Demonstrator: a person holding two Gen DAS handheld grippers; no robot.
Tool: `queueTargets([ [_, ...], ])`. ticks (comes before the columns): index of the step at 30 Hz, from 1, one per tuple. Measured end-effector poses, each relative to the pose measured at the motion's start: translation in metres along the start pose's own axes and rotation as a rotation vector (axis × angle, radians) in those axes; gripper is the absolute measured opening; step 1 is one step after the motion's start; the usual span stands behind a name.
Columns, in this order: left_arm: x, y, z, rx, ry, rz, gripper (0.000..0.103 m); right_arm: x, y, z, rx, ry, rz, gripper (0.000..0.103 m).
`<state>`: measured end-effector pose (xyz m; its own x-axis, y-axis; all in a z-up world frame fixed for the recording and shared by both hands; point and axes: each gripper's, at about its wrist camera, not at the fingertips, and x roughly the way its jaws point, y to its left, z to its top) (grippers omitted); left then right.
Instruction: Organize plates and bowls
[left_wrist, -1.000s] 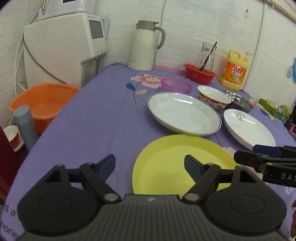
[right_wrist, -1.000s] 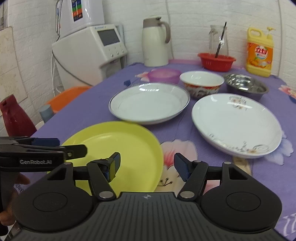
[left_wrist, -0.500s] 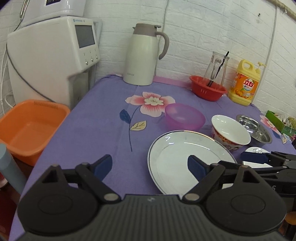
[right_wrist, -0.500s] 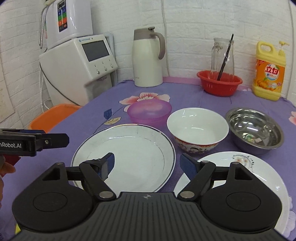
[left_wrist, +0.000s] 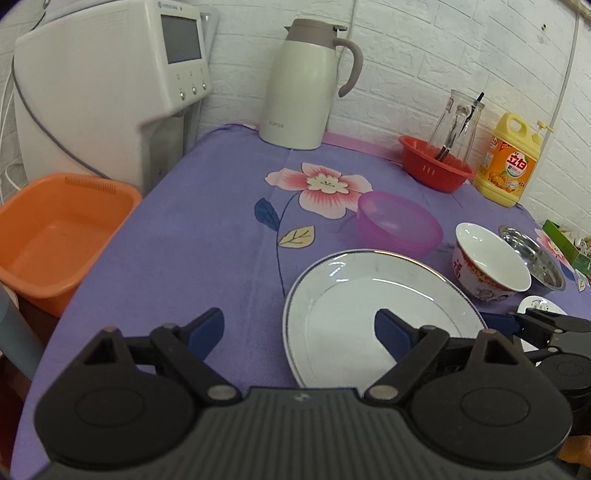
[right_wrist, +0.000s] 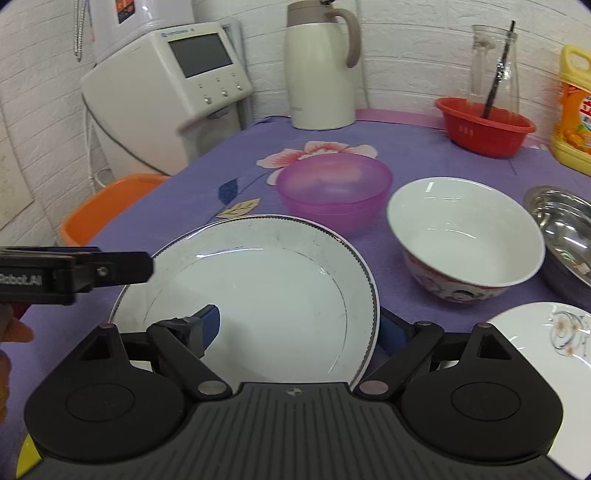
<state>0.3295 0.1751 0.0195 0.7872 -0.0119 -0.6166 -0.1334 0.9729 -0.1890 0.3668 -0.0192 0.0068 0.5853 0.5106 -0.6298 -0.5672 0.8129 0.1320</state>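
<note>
The cream thermos jug (left_wrist: 303, 85) at the back of the table (left_wrist: 207, 236) reads "SUPOR" near its base; the yellow detergent bottle (left_wrist: 506, 162) carries a Chinese label. The left gripper (right_wrist: 110, 271) shows "Robot.AI" on its side.

The white rimmed plate (right_wrist: 266, 291) lies flat on the purple cloth, with the purple bowl (right_wrist: 334, 188) just behind it and the red-patterned white bowl (right_wrist: 465, 232) to its right, upright. The right gripper (right_wrist: 301, 332) has jaws apart, straddling the plate's right rim. The left gripper's jaws are apart over the plate's left edge.
</note>
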Motion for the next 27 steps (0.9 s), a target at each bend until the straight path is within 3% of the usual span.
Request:
queueTargets([
  [3, 0.01, -0.004, -0.004, 0.016, 0.022, -0.003, 0.088, -0.004, -0.005, -0.003, -0.002, -0.013, -0.047, 0.103],
  [11, 0.029, -0.024, -0.008, 0.084, 0.047, -0.005, 0.086, 0.004, -0.005, -0.008, -0.043, -0.005, -0.033, 0.103],
  [13, 0.032, -0.024, -0.01, 0.085, 0.058, -0.016, 0.074, 0.005, -0.005, -0.008, -0.06, -0.004, -0.031, 0.103],
  [18, 0.03, -0.028, -0.01, 0.121, 0.066, 0.003, 0.06, 0.004, -0.007, -0.01, -0.076, -0.014, -0.021, 0.103],
  [23, 0.03, -0.031, -0.007, 0.078, 0.079, 0.023, 0.049, 0.003, 0.002, -0.009, -0.087, -0.009, -0.026, 0.103],
  [27, 0.018, -0.037, 0.001, 0.076, 0.049, 0.029, 0.049, -0.005, 0.001, -0.003, -0.053, -0.012, -0.022, 0.103],
])
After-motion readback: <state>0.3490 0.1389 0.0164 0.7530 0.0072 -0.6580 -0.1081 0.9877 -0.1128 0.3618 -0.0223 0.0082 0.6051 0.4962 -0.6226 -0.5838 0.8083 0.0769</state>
